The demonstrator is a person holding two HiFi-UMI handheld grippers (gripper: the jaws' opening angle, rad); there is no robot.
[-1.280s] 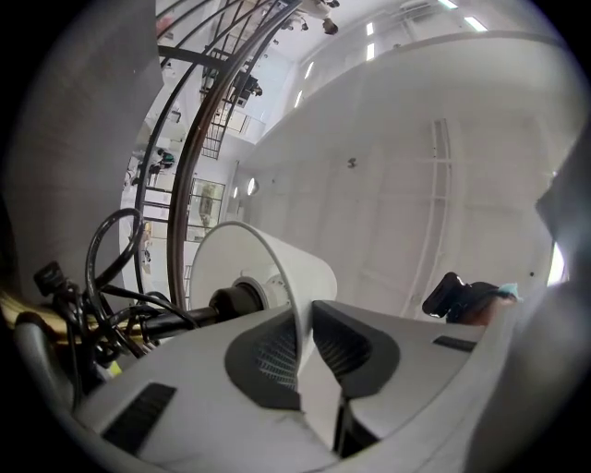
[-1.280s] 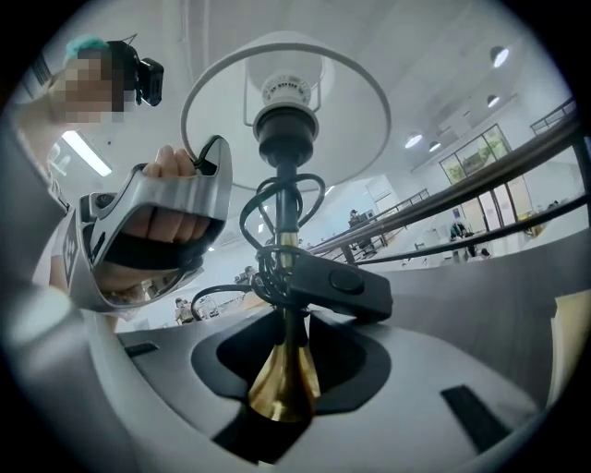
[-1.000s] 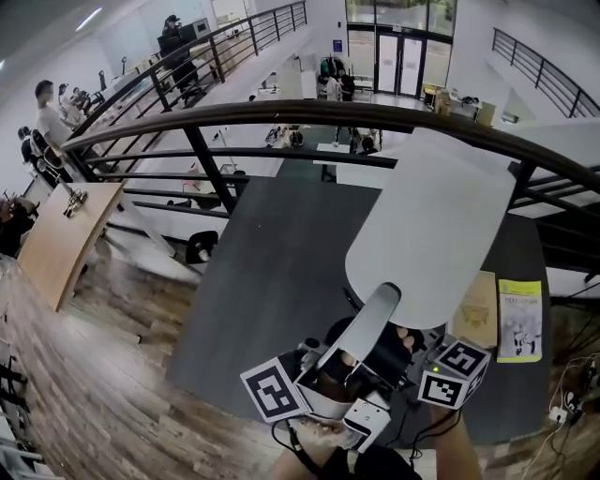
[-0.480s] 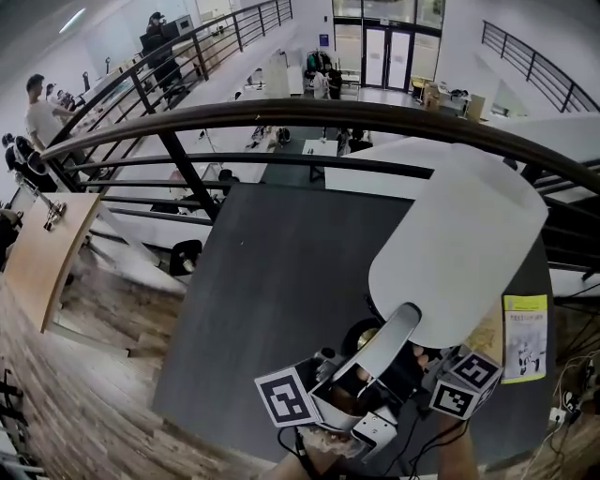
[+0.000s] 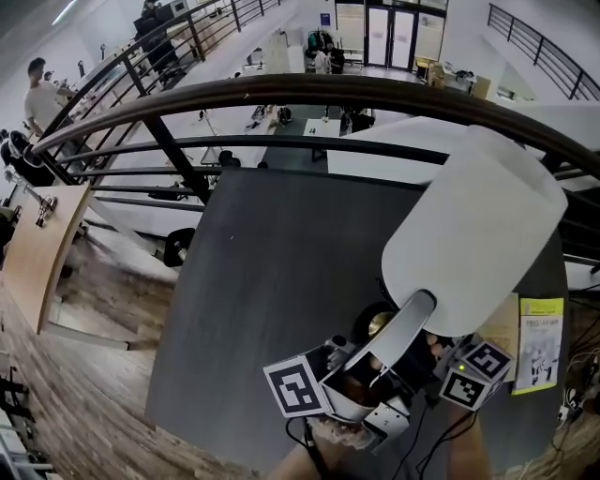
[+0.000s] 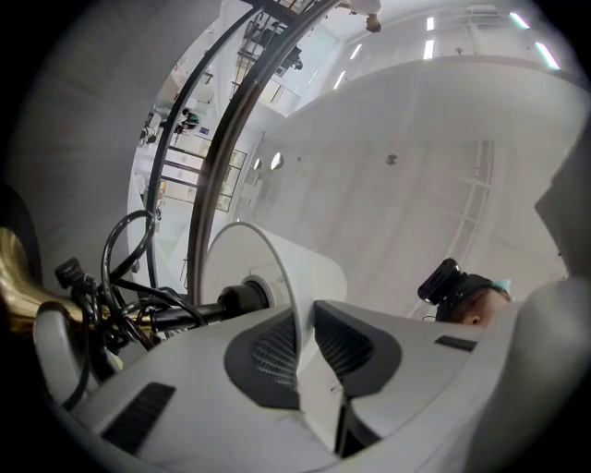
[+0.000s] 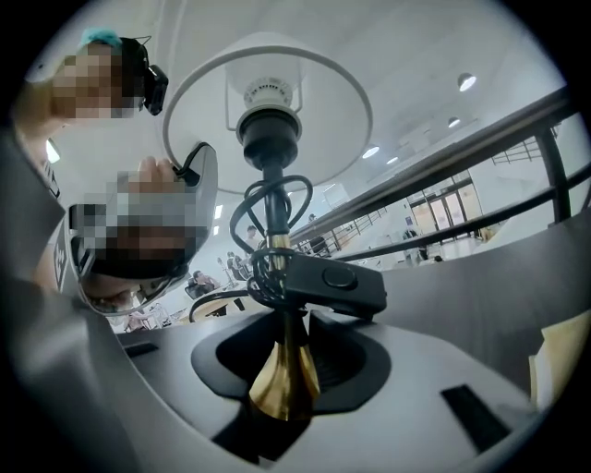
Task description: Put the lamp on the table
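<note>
we counted one lamp (image 5: pixel 473 244), two grippers, the left gripper (image 6: pixel 305 360) and the right gripper (image 7: pixel 282 369), two marker cubes (image 5: pixel 298 386), one dark counter (image 5: pixel 272 281), and two leaflets: one yellow leaflet (image 5: pixel 539 342), one tan leaflet (image 5: pixel 502 328).

Lamp (image 5: pixel 473 234) over table (image 5: pixel 272 281), toward its 4 o'clock corner. Booklet (image 5: pixel 539 342) on table, 4 o'clock of lamp. Railing (image 5: pixel 309 91) behind table's far edge, 12 o'clock.

Light: bright, even; ceiling lights (image 6: pixel 429 46), daylight through doors (image 5: pixel 389 23).
Glare: shade (image 5: pixel 478 234) pale, little surface detail.
Shadows: soft, faint.
Distortion: strong fisheye; railing (image 5: pixel 328 91) bows; gripper views black at corners.
Focus: nearest parts soft.
</note>
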